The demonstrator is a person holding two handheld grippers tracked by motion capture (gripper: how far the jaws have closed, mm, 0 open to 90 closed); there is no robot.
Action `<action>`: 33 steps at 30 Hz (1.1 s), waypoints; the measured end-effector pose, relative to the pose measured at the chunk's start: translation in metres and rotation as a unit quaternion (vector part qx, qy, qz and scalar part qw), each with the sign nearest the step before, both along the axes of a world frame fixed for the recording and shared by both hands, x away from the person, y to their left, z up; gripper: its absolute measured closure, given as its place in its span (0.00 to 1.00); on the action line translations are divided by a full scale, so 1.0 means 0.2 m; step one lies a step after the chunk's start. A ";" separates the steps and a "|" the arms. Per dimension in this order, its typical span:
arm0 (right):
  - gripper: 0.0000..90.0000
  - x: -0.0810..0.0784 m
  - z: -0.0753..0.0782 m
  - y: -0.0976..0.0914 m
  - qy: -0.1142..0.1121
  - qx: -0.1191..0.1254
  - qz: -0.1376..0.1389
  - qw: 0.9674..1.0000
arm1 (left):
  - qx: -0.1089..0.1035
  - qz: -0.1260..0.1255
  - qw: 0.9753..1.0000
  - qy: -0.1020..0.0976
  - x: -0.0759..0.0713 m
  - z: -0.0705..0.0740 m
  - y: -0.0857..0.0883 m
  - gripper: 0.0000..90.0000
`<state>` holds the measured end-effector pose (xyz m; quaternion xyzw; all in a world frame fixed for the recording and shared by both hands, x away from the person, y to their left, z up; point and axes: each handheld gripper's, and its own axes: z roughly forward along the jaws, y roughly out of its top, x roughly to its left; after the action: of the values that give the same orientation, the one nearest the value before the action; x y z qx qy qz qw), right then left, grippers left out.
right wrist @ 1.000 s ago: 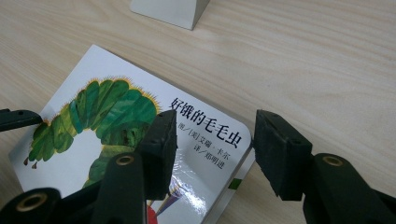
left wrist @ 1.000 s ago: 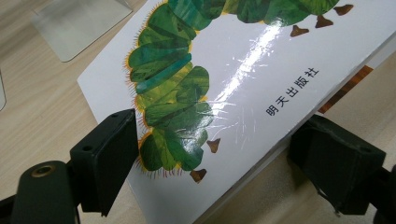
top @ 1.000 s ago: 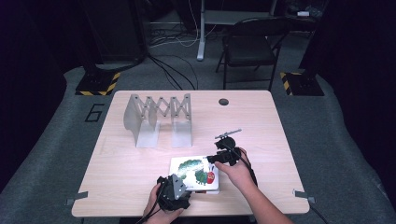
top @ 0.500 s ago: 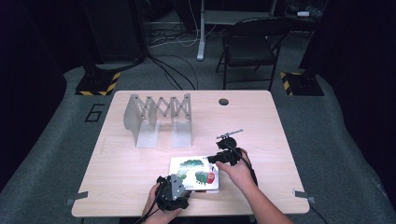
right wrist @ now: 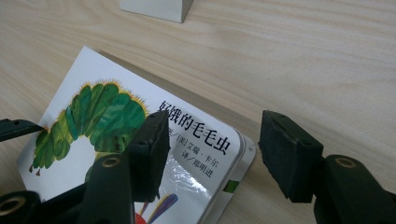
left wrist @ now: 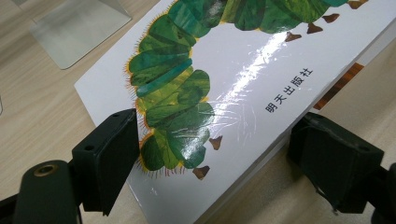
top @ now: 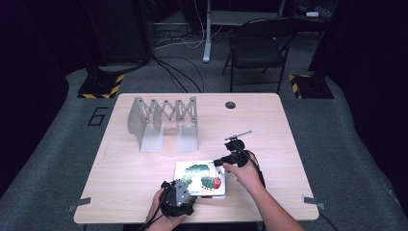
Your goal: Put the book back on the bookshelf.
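A white picture book [top: 199, 178] with a green caterpillar on its cover lies near the table's front edge. My left gripper [top: 185, 191] is at the book's near left corner. In the left gripper view the book [left wrist: 224, 93] sits between the jaws of the left gripper [left wrist: 217, 135], one pad on the cover and the other against the edge below, shut on it. My right gripper [top: 219, 162] is at the far right corner. Its jaws have just been opening. In the right gripper view the right gripper [right wrist: 217, 126] stands open astride the corner of the book [right wrist: 93, 126].
A folding metal book rack [top: 163, 122] stands at the back left of the wooden table [top: 288, 144], and its base plate [left wrist: 74, 32] lies close beyond the book. A round cable hole [top: 230, 105] is near the far edge. A chair [top: 260, 48] stands behind the table.
The right gripper's jaws have spread apart at the book's far right corner. Both hands and the book stay where they were.
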<state>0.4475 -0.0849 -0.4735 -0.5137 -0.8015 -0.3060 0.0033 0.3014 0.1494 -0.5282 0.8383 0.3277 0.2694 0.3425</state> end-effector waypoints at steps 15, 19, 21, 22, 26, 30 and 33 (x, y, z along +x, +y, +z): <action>0.43 0.05 -0.06 0.02 0.047 0.037 0.015 0.998 | -0.003 0.005 1.000 -0.005 0.00 -0.01 0.00 0.18; 0.43 0.05 -0.06 0.02 0.054 0.041 0.019 0.998 | -0.002 0.004 1.000 -0.006 0.00 -0.01 0.00 0.18; 0.43 0.05 -0.07 0.03 0.061 0.044 0.021 0.997 | -0.002 0.004 1.000 -0.007 0.00 -0.01 0.00 0.18; 0.43 0.05 -0.07 0.03 0.061 0.044 0.021 0.997 | -0.002 0.004 1.000 -0.007 0.00 -0.01 0.00 0.18; 0.42 0.05 -0.07 0.03 0.065 0.045 0.028 0.997 | -0.003 0.005 1.000 -0.007 0.00 -0.01 0.00 0.18; 0.41 0.06 -0.08 0.03 0.068 0.048 0.032 0.996 | -0.002 0.005 1.000 -0.007 0.00 -0.01 0.00 0.18; 0.39 0.07 -0.09 0.02 0.076 0.055 0.036 0.995 | -0.003 0.005 1.000 -0.007 0.00 -0.01 0.00 0.18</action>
<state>0.4618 -0.0802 -0.4914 -0.5050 -0.7991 -0.3094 0.1033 0.3007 0.1486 -0.5296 0.8339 0.3299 0.2760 0.3459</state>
